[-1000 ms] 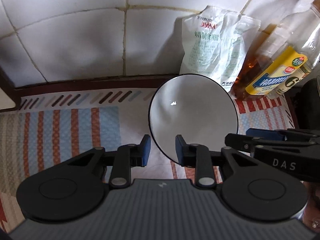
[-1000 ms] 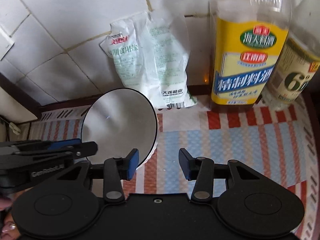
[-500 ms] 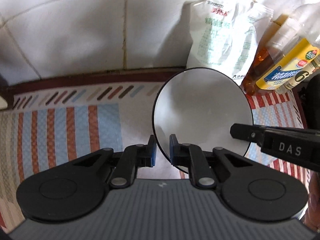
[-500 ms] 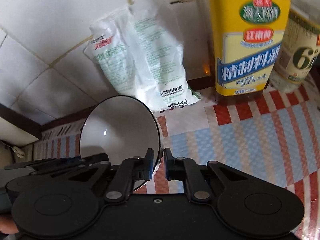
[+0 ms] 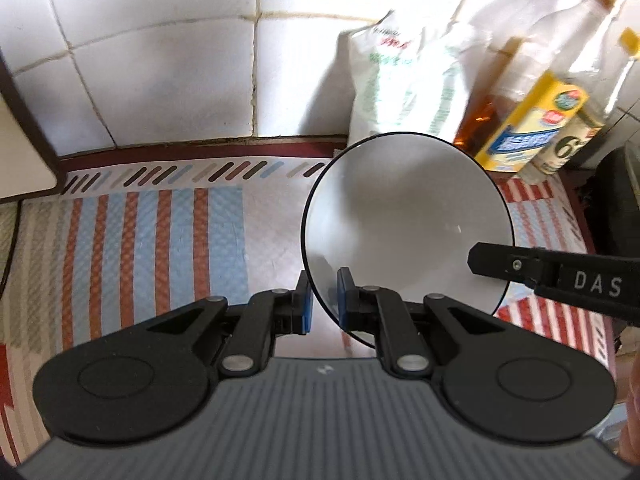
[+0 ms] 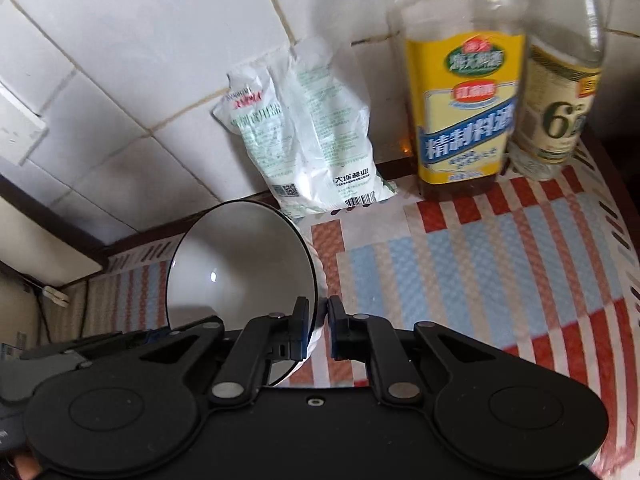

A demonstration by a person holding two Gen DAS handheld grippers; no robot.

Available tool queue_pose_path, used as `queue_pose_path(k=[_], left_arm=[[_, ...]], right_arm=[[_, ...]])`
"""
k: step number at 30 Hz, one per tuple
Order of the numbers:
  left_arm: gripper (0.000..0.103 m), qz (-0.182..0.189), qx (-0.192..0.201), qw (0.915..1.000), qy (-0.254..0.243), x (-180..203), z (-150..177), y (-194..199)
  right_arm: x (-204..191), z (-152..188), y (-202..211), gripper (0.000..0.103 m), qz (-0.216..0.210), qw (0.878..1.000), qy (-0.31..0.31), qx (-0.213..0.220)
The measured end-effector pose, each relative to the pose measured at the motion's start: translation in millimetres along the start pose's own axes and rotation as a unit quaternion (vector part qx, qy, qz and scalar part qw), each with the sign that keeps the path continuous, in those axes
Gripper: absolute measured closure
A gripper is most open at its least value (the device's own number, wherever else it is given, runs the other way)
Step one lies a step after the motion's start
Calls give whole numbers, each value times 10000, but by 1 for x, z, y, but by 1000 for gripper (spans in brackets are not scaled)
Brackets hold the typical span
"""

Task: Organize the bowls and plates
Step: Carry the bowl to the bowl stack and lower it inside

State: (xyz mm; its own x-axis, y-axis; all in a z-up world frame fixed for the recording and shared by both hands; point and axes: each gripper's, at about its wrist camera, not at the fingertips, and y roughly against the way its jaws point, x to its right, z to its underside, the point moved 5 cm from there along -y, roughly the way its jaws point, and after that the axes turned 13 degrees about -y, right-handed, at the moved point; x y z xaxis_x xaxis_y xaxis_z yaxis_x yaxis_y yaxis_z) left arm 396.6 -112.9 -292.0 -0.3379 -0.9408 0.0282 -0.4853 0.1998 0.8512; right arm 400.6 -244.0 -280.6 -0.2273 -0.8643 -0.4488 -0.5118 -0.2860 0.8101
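Bowl (image 5: 404, 220), white with a dark rim, one item: held over the striped mat (image 5: 160, 240) on the tabletop, in front of the salt bag (image 5: 404, 80) that leans on the tiled wall (image 5: 160, 80). Left gripper (image 5: 322, 302): jaws clenched on the bowl's near-left rim, one blue pad inside and one outside. Right gripper (image 6: 318, 330): jaws clenched on the bowl's opposite rim. Whether the bowl's base touches the mat cannot be told from either view; it appears tilted. Beside the bag, to its right: cooking-wine bottle (image 6: 464, 112) with a yellow label, then a clear vinegar bottle (image 6: 560, 92). Step in hand, by judgement: a two-handed carry of the bowl toward its storing place. Next move calls for both grips to travel together and level, clear of the bottles; no other dishes are in view.
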Motion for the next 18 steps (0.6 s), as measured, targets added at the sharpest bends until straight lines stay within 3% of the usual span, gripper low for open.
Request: queue_pose_path(k=[18], left_arm=[[92,-403,518,9977,-146,73,56,120]], right_arm=[[26,64,125,89,-395,9985,-114,360]])
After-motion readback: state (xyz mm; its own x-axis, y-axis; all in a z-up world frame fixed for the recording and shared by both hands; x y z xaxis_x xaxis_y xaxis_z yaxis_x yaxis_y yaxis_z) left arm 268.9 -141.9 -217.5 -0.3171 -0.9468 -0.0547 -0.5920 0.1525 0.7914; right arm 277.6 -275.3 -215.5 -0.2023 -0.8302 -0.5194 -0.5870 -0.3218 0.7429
